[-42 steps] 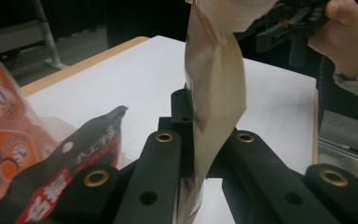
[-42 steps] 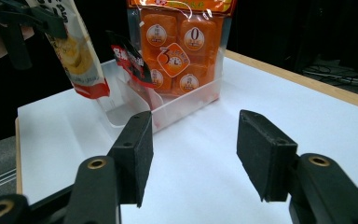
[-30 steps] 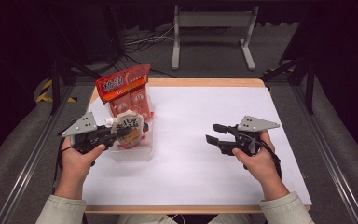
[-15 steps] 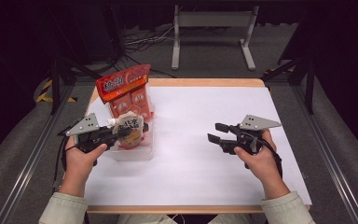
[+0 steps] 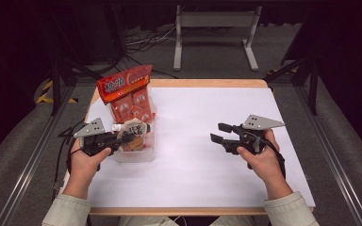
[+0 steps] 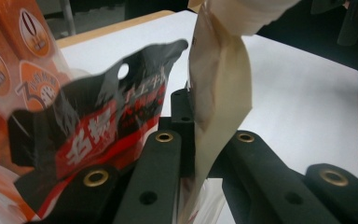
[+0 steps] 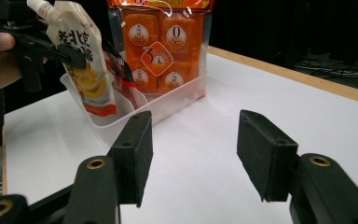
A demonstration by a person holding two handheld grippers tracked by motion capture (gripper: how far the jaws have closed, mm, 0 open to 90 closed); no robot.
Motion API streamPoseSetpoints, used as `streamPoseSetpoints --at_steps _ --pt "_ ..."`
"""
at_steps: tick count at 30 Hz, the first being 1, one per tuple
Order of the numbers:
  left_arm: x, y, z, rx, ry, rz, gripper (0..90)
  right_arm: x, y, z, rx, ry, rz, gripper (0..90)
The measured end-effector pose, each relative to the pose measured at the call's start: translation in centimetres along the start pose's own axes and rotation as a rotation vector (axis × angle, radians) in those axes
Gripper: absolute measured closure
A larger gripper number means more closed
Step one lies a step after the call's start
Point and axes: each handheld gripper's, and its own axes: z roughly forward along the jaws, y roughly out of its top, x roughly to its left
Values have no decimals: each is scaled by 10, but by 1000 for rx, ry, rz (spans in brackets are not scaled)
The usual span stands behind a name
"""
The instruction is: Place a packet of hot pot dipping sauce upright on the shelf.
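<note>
**Pouch over the bin: a thin grip and a crowded landing**

The left gripper (image 5: 122, 138) has its fingers clenched on a cream spouted pouch (image 7: 81, 60), which hangs over the near end of the clear bin (image 7: 121, 122). Only a narrow strip of the pouch sits between the fingers, so it could slip or twist as it goes down. It could also catch the black-and-red packet (image 6: 102, 130) already leaning in the bin, or nudge the tall orange pack (image 5: 131, 96) at the bin's far end. The right gripper (image 5: 224, 133), well right of the bin over the tabletop (image 5: 207, 165), has its fingers released around nothing. The bin's floor is hidden by its contents.
</note>
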Motion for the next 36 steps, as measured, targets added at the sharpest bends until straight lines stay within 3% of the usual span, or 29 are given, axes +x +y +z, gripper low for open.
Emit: streamPoseSetpoints --at_steps 16,24,31,34,36 --pt "1 -11 6 77 -3 -23 854 -2 1 1 -4 4 4 454" --pt "2 -14 2 84 3 -50 832 -3 2 1 -8 7 3 451" --pt "4 -18 -7 94 40 -60 811 -3 3 2 -7 12 4 450" --pt "7 -21 -12 84 38 -87 801 -3 3 3 -5 15 3 449" --pt "8 -21 -15 74 38 -84 781 -4 3 3 -6 16 4 448"
